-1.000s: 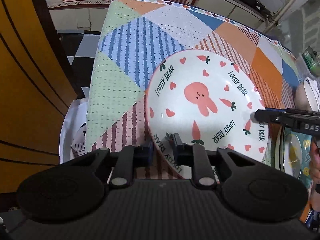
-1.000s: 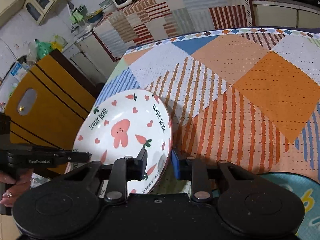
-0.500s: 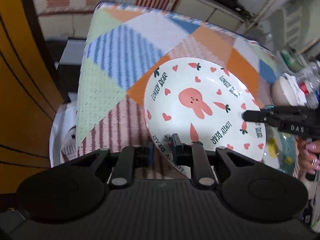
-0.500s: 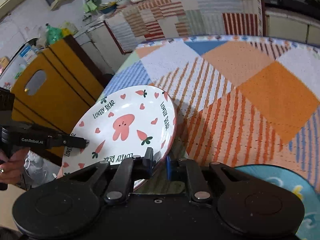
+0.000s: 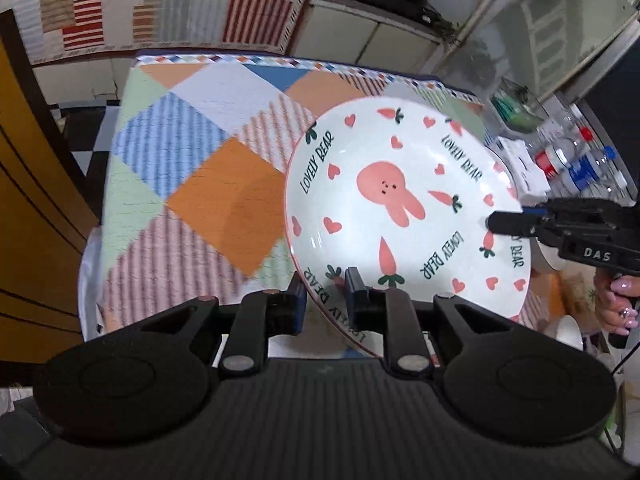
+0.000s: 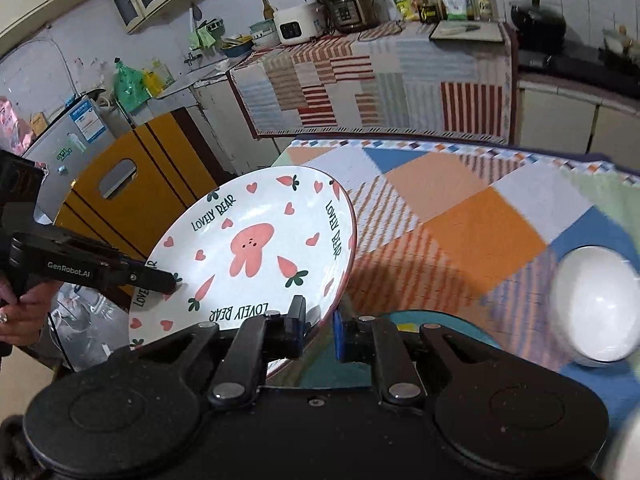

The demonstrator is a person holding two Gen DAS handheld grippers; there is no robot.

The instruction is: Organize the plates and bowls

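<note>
Both pairs of fingers are narrow and clamped on the rim of the same plate [image 5: 404, 216]: your left gripper [image 5: 325, 294] pinches the near edge as its own camera sees it, and your right gripper [image 6: 318, 326] pinches the opposite side, its tip showing at the plate's right edge in the left view. The plate, white with a pink rabbit, hearts, carrots and "LOVELY BEAR" lettering, hangs in the air between your two hands, tilted, clear of the desk [image 5: 192, 184] below it.

What the coming move turns on is this: the plate spans the gap between your fingers, so each hand holds one end of its width and neither is nearer than the other. Any shift has to be shared, or the rim will twist in one grip. Judging by the task, you are carrying it toward a stack or a resting spot; a white bowl [image 6: 596, 308] sits on the desk to the right in the right view, and something teal lies just beneath your right fingers, too hidden to name.

Your desk wears a patchwork cloth of orange, blue, green and striped squares. Around you is a kitchen: a yellow cabinet [image 6: 132, 184] on the left, a counter with a rice cooker [image 6: 348, 4] and bottles at the back.
</note>
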